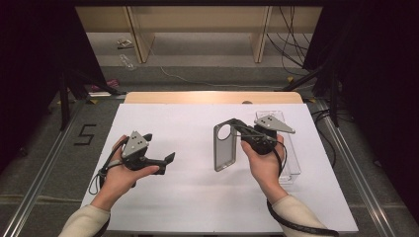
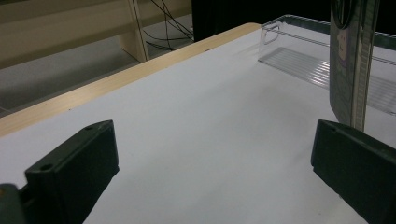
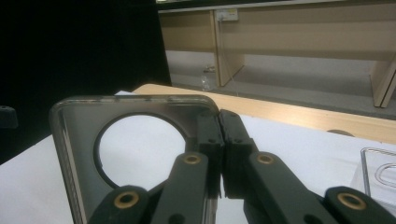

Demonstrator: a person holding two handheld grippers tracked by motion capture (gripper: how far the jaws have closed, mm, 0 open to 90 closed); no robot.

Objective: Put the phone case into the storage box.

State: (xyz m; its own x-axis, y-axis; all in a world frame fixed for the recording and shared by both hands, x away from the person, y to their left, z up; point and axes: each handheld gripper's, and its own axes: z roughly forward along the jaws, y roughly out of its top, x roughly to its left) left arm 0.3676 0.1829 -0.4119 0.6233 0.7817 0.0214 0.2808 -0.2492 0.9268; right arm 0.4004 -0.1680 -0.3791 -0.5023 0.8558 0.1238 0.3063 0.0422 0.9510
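Smoky translucent phone case (image 1: 225, 146) already lifted off the white counter (image 1: 188, 197), pinched at one edge by right claw (image 1: 242, 132), beside clear tray (image 1: 291, 163). Left claw (image 1: 168, 160) spread wide, holding nothing. Probably left: setting case into tray.

The high view looks forward and down over the whole table (image 1: 197, 207). Each gripper view sits low and close above it, facing the far edge. All three share the phone case (image 1: 225, 146) and the clear tray (image 1: 291, 168).

Phone case (image 1: 224, 146) on table (image 1: 173, 197), left of clear tray (image 1: 291, 168).
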